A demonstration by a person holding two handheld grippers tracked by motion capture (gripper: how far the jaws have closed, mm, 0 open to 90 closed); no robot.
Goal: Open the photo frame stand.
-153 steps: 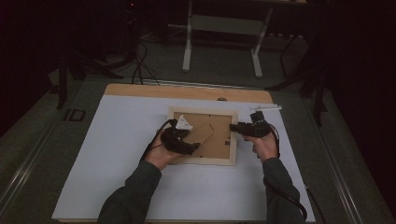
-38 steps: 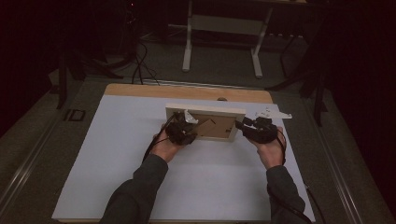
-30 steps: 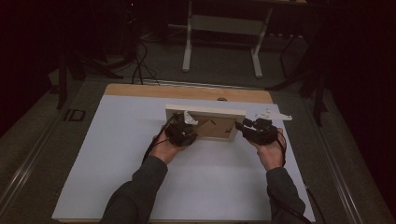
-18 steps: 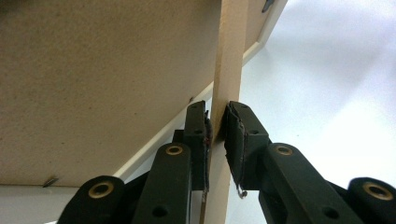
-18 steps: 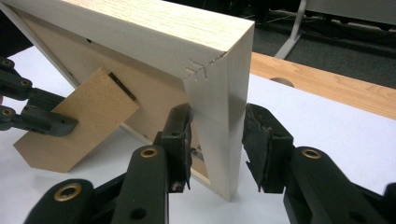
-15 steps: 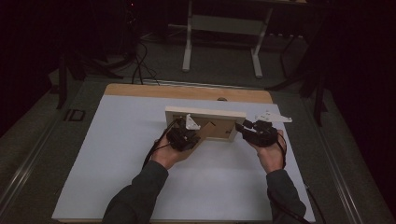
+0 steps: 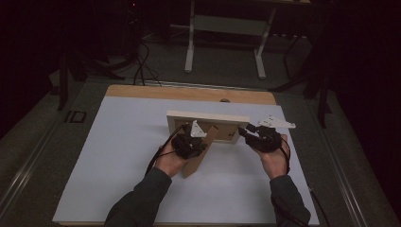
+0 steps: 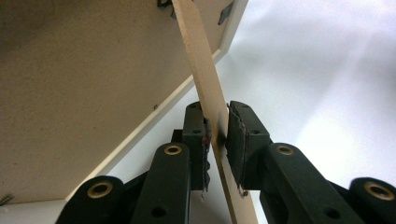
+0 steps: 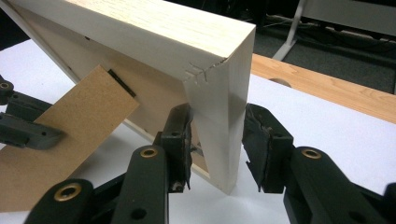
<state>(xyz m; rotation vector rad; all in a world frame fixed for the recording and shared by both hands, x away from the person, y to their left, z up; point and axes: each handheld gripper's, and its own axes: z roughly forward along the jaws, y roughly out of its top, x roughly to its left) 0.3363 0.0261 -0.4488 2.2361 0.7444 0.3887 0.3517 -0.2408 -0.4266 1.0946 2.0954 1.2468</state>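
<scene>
A: What is standing on the white sheet (image 7: pixel 118 156) that is covering the table (image 7: pixel 189 93)?

B: A pale wooden picture frame (image 7: pixel 208 117) is standing nearly upright near the far middle of the sheet, its back facing the person. A brown easel strut (image 7: pixel 198 153) is angling out from the back toward the person, its lower end lying on the sheet.

A: And the left gripper (image 7: pixel 189 144)?

B: It is pinching that strut. In the left gripper view the thin board (image 8: pixel 208 102) is running up between the two black jaws, both pads pressing against it, with the frame's fibreboard back (image 8: pixel 79 88) leaning over at the left.

A: What is the right gripper (image 7: pixel 250 135) doing?

B: It is sitting at the frame's right end. In the right gripper view its jaws are straddling the frame's corner post (image 9: pixel 219 126); the left jaw is touching the inner side, while a sliver of gap is showing beside the right jaw, so I cannot tell whether it is gripping.

A: The hands?

B: Both forearms, in dark sleeves (image 7: pixel 142 203), are coming in from the near edge.
</scene>
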